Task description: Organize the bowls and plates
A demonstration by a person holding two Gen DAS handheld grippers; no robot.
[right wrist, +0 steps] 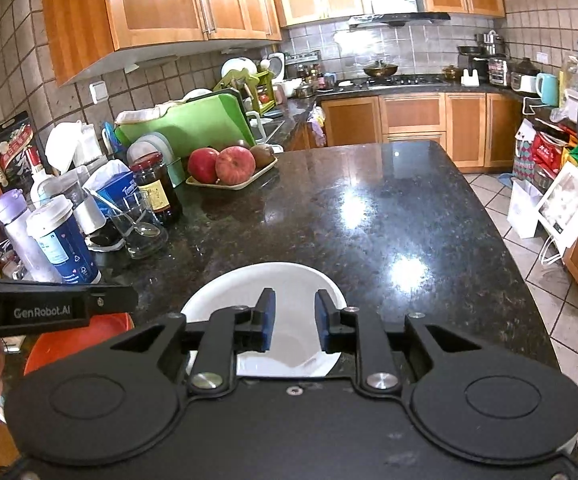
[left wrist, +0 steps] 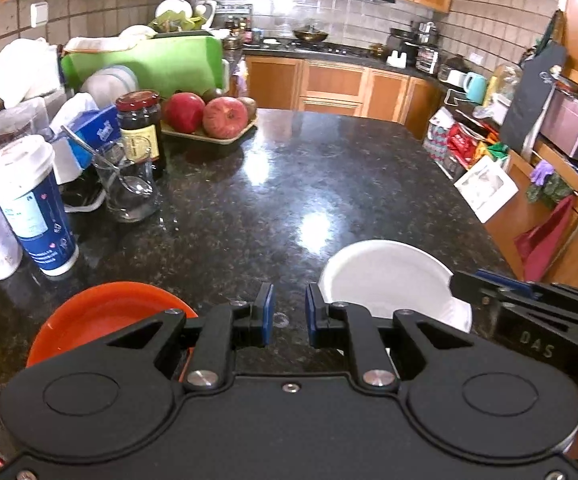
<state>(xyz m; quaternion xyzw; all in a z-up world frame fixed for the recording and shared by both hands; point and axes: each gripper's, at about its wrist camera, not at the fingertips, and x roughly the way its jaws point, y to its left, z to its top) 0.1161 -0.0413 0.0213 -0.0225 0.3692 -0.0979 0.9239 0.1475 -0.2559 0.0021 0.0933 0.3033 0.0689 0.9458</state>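
Granite counter: dark speckled polished stone worktop (left wrist: pixel 329 184)
Left tool: left gripper (left wrist: pixel 287 314), jaws narrow, nothing between
Right tool: right gripper (right wrist: pixel 295 320), narrow gap, empty, above round white plate (right wrist: pixel 289 280)
Orange round bowl (left wrist: pixel 101 316): left of the plate, apart

Place: a lived-in home kitchen.
Upper frame: wooden wall cabinets (right wrist: pixel 157 4), grey tiles, range hood (right wrist: pixel 399 19).
Far centre: wok (right wrist: pixel 380 69) on a gas hob.
Left: dish rack with green cutting board (right wrist: pixel 187 122).
Centre: black granite worktop (right wrist: pixel 369 208), fruit tray (right wrist: pixel 231 180).
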